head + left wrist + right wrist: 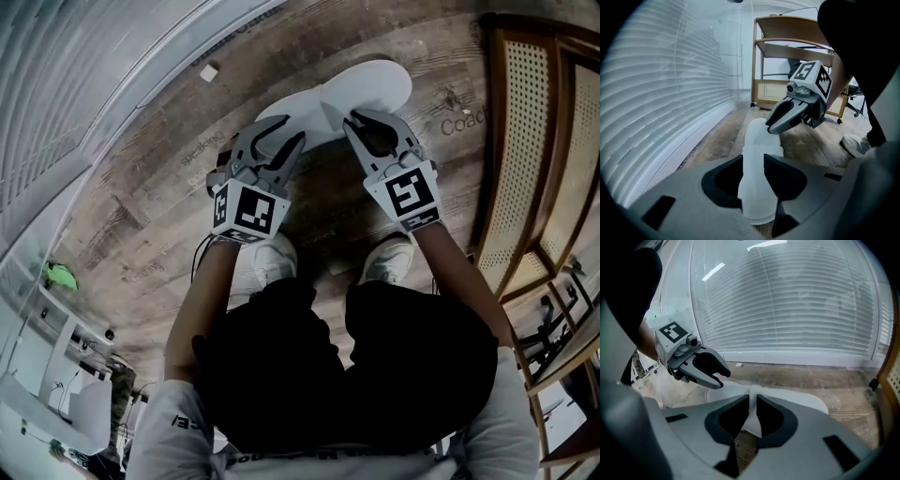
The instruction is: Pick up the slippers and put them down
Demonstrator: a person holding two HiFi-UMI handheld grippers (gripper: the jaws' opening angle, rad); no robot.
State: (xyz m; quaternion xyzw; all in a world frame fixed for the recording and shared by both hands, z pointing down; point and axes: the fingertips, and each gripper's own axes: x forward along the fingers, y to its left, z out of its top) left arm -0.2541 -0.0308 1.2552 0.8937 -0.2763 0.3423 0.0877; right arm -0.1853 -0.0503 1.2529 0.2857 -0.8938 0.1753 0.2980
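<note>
Two white slippers lie side by side on the wooden floor in the head view, the left slipper (295, 117) and the right slipper (375, 84). My left gripper (281, 133) is over the heel end of the left slipper. In the left gripper view that slipper (757, 140) runs through the gap between the jaws (753, 161), which stand apart and do not pinch it. My right gripper (356, 119) is shut on the right slipper. In the right gripper view its jaws (753, 401) pinch a thin raised edge of that slipper (797, 401).
A wooden cabinet with cane panels (539, 141) stands at the right. A window wall with blinds (75, 75) runs along the left. A small white block (208, 71) lies on the floor near it. The person's white shoes (272, 258) are just behind the grippers.
</note>
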